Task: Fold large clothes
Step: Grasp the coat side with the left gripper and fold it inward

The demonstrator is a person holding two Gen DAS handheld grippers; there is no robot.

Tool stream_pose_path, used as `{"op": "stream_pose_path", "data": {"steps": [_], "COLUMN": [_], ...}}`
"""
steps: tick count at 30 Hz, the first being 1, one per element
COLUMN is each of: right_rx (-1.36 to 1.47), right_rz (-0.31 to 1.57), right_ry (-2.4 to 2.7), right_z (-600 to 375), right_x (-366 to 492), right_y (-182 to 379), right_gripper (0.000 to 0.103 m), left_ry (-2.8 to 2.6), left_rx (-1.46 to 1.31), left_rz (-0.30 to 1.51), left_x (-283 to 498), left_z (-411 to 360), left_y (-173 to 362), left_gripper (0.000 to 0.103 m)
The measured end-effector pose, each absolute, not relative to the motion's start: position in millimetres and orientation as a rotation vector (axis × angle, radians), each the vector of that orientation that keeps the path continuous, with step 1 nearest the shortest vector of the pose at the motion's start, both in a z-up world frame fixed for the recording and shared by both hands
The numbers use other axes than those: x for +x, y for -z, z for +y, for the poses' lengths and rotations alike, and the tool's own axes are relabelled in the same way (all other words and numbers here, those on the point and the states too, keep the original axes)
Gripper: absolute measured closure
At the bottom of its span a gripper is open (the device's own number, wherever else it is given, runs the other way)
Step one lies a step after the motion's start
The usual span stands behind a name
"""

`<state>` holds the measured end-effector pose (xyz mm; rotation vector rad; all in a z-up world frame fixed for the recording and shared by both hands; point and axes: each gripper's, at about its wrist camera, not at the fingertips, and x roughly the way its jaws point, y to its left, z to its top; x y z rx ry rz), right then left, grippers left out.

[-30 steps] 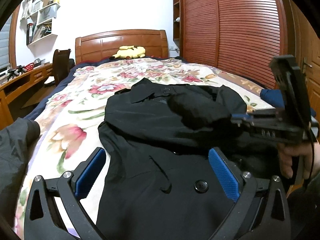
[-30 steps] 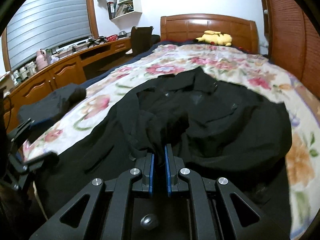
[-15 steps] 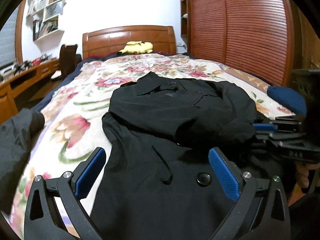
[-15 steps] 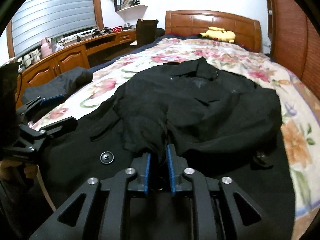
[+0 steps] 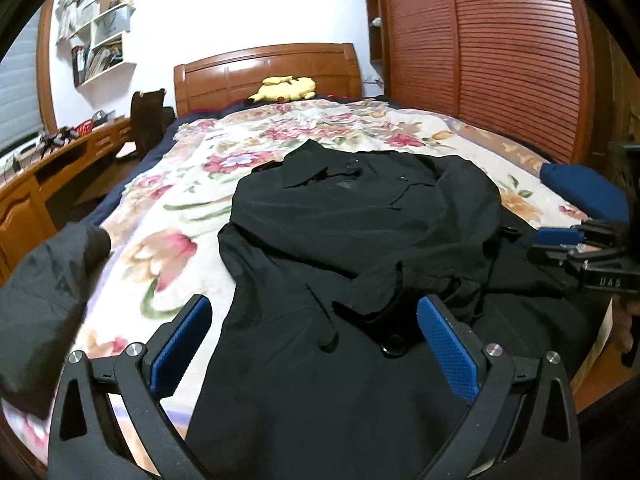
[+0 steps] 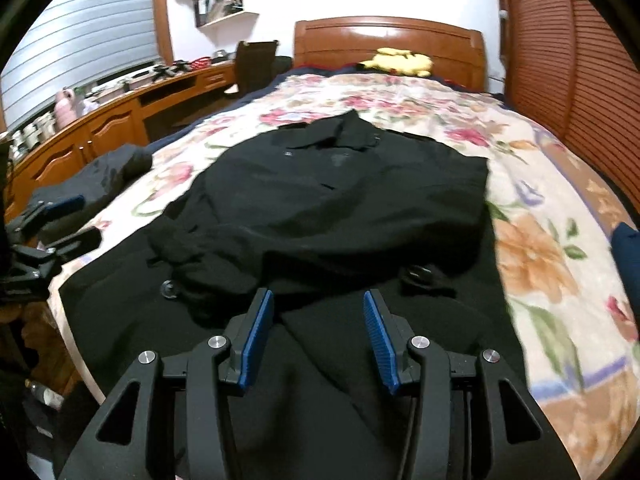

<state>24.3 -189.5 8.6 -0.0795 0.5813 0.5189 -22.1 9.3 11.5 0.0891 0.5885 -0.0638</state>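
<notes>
With right gripper [image 6: 318, 320] opening off the folded sleeve [image 5: 372, 292] and left gripper [image 5: 314, 340] spread empty, best withdrawn clear of the black coat [image 6: 340, 200] without snagging.

Floral bedspread [image 5: 256, 148] covers the bed. Yellow plush toy [image 5: 285, 89] at the wooden headboard [image 5: 240, 74]. Dark blue cushion [image 5: 584, 190] at bed's right edge. Louvered wardrobe doors [image 5: 500, 52] right, desk [image 6: 120, 116] and wall shelves [image 5: 102, 46] left.
</notes>
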Motion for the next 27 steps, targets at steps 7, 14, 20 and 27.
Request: {"op": "stream_pose_path", "data": {"steps": [7,14,20,27], "right_rx": [-0.086,-0.1,-0.083,-0.079], "right_rz": [0.564,0.583,0.583,0.592], "right_ry": [-0.495,-0.471,-0.457,-0.451], "right_z": [-189,-186,-188,-198], "right_x": [13,11,14,19], "right_y": [-14,-6,-7,-2], "right_gripper": [0.054,0.054,0.054,0.054], "left_ry": [0.077,0.06,0.054,0.067], "left_rx": [0.092,0.076,0.072,0.209], "left_rz": [0.619,0.67,0.742,0.778], "left_x": [3,35,55,27], "left_z": [-5,-15,-24,-46], "left_y": [-11,-4,8,35], "left_gripper": [0.0,0.0,0.0,0.0]}}
